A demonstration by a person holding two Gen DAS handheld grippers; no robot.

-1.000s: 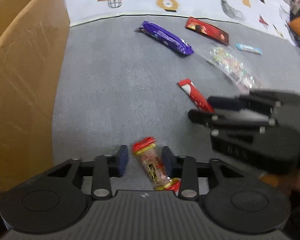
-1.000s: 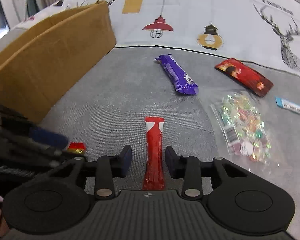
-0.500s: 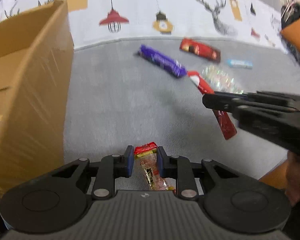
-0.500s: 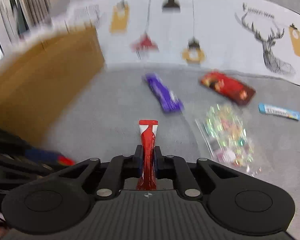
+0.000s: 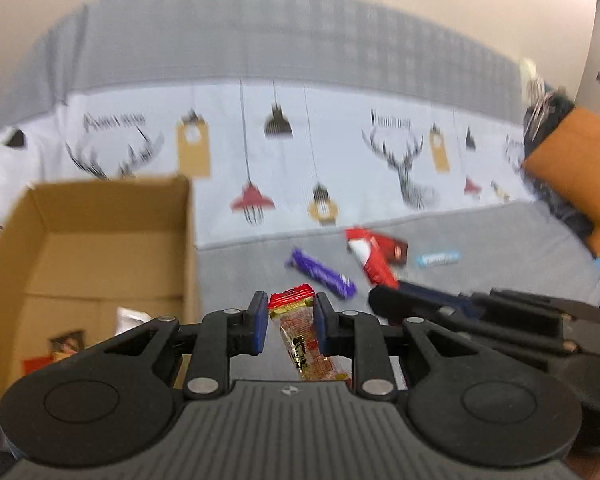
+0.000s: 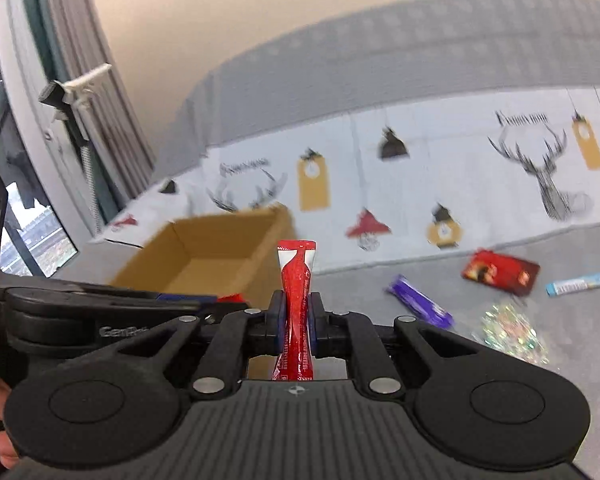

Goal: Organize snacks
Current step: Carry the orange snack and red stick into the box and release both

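The left gripper (image 5: 288, 322) is closed on a sausage snack (image 5: 300, 336), a clear wrapper with red and gold ends, pinched between the blue pads (image 5: 259, 323). The snack's red end sticks out past the fingertips and the rest runs back toward the camera, slightly tilted to the right. It is held up off the grey sofa seat (image 5: 500, 240), near the right wall of the cardboard box (image 5: 100, 248).

The box stands open at the left, and a few packets (image 5: 66, 346) lie on its floor; the blur makes them hard to tell apart.

The right gripper (image 6: 296, 322) is clamped on a red stick (image 6: 296, 300), which stands nearly upright between the fingers, its white-tipped end pointing up and away. In the left wrist view this gripper enters from the right, with the red stick reaching up and left from its tips. In the right wrist view the left gripper lies just left of the right one, in front of the box.

On the seat to the right lie a purple bar (image 6: 420, 306), a red packet (image 6: 500, 271) farther back, a blue stick (image 6: 576, 284) to its right, and a bag of sweets (image 6: 508, 330) nearest. Behind them hangs a white cloth (image 6: 460, 168) printed with deer and lamps. An orange cushion (image 5: 576, 152) sits at the far right.
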